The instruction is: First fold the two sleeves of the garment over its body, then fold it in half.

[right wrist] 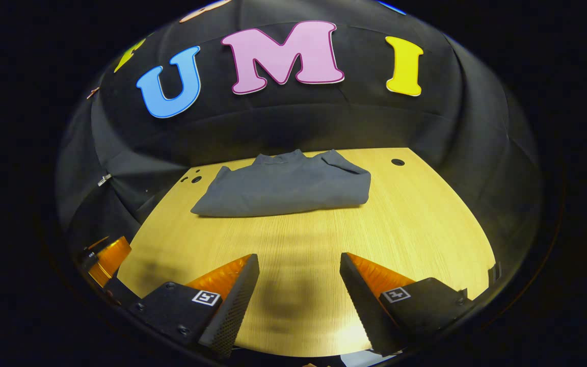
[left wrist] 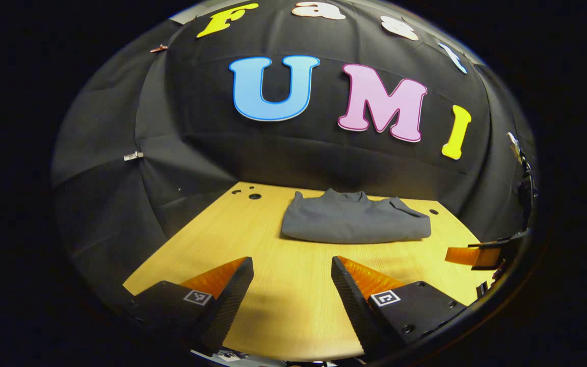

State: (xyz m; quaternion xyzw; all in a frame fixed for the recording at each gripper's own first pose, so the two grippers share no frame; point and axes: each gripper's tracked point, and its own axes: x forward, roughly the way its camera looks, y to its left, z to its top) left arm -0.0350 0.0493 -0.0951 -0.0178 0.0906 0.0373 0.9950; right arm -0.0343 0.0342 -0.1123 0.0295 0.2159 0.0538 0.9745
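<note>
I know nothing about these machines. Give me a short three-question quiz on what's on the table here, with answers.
1. True or false: the grey garment lies spread flat with both sleeves out.
2. Which hand-held gripper is clamping the cloth? A) left B) right C) neither
3. Fill in: the garment rests on a ___ table.

Key:
1. False; it is a compact folded bundle.
2. C; the left hand-held gripper and the right hand-held gripper both sit open, short of the garment.
3. Wooden.

The folded garment (left wrist: 354, 219) lies on the table (left wrist: 293, 306) toward its far edge, well ahead of my left gripper (left wrist: 292, 275) and right gripper (right wrist: 298, 272), both hovering apart near the front.
</note>
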